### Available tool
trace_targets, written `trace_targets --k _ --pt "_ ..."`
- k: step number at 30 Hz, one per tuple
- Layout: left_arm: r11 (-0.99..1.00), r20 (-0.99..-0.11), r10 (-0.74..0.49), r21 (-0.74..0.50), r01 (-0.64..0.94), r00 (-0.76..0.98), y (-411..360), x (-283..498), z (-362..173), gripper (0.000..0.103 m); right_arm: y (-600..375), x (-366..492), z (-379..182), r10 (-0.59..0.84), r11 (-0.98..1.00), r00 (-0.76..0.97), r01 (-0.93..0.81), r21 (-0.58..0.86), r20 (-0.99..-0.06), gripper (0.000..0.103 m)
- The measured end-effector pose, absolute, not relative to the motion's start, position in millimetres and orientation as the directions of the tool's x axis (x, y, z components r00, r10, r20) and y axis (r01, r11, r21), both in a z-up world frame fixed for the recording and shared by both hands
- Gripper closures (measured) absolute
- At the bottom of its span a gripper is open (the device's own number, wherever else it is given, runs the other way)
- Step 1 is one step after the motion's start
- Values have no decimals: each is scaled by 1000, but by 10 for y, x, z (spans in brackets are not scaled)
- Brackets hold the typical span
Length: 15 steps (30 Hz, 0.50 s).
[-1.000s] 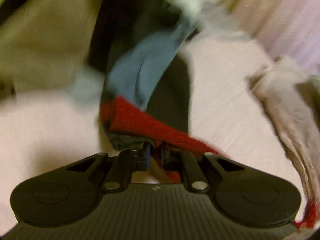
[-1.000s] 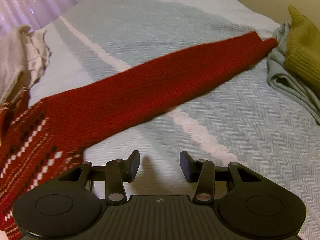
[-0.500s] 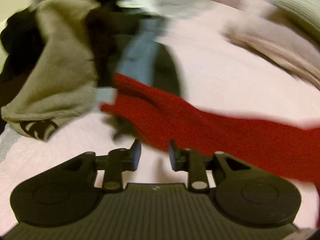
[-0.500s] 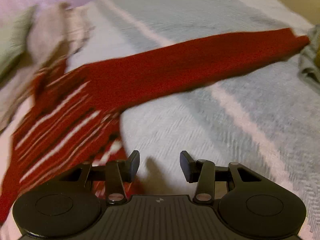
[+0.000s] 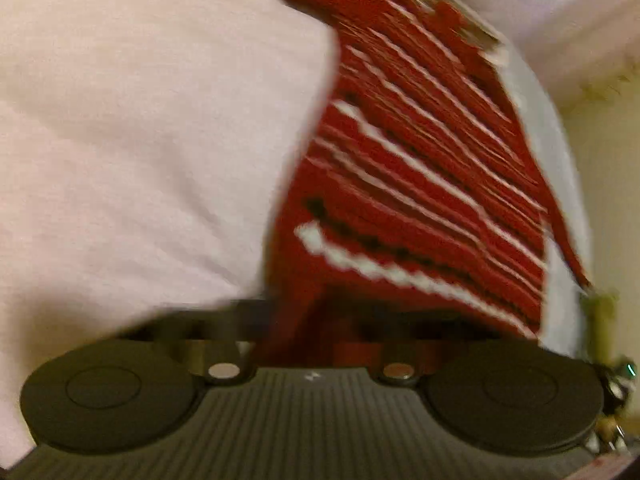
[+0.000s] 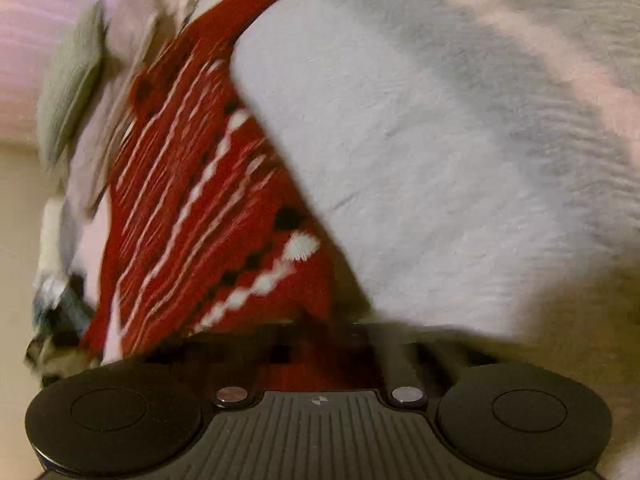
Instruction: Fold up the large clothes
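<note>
On pale bedspread (image 6: 440,160), red patterned sweater (image 5: 420,200)

No readable text, label, brand or number is shown in either view. Only a small round mark is seen on the ribbed housing of the right gripper (image 6: 320,344), too blurred to be read.

Pale woven bedspread (image 6: 440,160) lies ahead of the fingers; cream wall (image 5: 616,200) to their right; warm, dim lighting.
</note>
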<state>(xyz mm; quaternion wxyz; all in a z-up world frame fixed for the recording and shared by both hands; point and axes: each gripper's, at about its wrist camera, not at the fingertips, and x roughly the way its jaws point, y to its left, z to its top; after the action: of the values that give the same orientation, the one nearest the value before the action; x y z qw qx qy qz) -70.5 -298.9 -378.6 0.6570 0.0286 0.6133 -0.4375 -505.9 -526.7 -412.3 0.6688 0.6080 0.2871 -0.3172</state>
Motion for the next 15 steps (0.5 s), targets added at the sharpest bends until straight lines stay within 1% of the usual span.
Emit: trace_targets --k 3,5,7,8,10,11,12,13,14,15 --pt "602 -824 -561 -470 645 -77 -2839 -758 -3642 99 -5189 -5093 -3782 -118 176 627 776 606 -770 102" --pt "642 -835 -547 -458 615 -51 -2693 -733 -3665 99 -5157 -5261 -3682 -144 160 629 777 609 -764 102" --pt "671 -877 -479 -384 634 -24 -2615 -794 -3778 98 -5115 -5309 -3759 -121 173 579 812 557 -806 102" --pt "680 -886 -463 -372 632 -23 -2614 -796 -3811 96 -5094 -5289 -3841 -94 186 536 837 514 -839 102" --pt "699 -898 -441 -341 629 4 -2702 -825 -3739 93 -5088 -5182 -3865 -59 226 471 865 448 -880 102" --pt "710 -904 -426 -308 633 37 -2726 -835 -3650 92 -5088 -5118 -3791 -70 244 438 879 410 -896 100" --pt "714 -904 -419 -272 645 82 -2761 -872 -3507 91 -5070 -5041 -3668 -108 277 396 893 355 -912 91" --pt "708 -900 -420 -244 663 118 -2761 -901 -3401 91 -5050 -4940 -3517 -162 335 347 900 279 -924 79" --pt "696 -893 -424 -216 685 150 -2768 -956 -3293 86 -4998 -4832 -3370 -230 398 307 896 199 -923 72" --pt "684 -885 -429 -188 705 180 -2838 -1033 -3188 74 -4928 -4751 -3267 -287 451 308 879 156 -907 64"
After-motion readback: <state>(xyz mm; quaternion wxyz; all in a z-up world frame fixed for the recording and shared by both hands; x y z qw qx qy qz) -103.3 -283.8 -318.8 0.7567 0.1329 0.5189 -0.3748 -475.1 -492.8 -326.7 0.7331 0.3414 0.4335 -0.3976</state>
